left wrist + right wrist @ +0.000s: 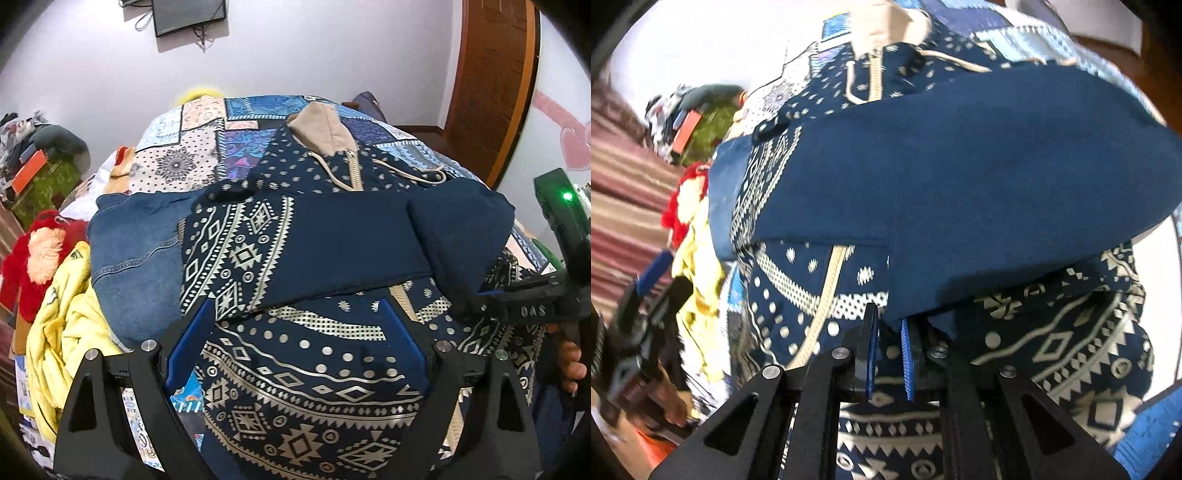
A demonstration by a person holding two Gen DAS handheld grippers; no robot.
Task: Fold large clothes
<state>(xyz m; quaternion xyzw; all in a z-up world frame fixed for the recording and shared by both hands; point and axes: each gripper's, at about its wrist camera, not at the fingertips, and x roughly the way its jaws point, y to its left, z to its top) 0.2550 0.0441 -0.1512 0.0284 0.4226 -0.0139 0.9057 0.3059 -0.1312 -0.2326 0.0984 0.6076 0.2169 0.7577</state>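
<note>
A navy hoodie (314,369) with a beige pattern lies front up on the patchwork bedspread (192,147), its beige hood (321,129) at the far end. One patterned sleeve (332,240) is folded across the chest. My right gripper (888,321) is shut on the edge of the other sleeve (960,184), whose plain navy side shows as it hangs over the hoodie's body. From the left wrist, the right gripper (476,299) comes in from the right at that sleeve (458,229). My left gripper (297,310) is open just above the hoodie's lower front, holding nothing.
Blue jeans (136,251), a yellow garment (70,325) and a red plush (33,258) lie at the bed's left side. A cluttered green box (40,184) stands beyond them. A wooden door (491,74) is at the far right, and a screen (188,14) hangs on the wall.
</note>
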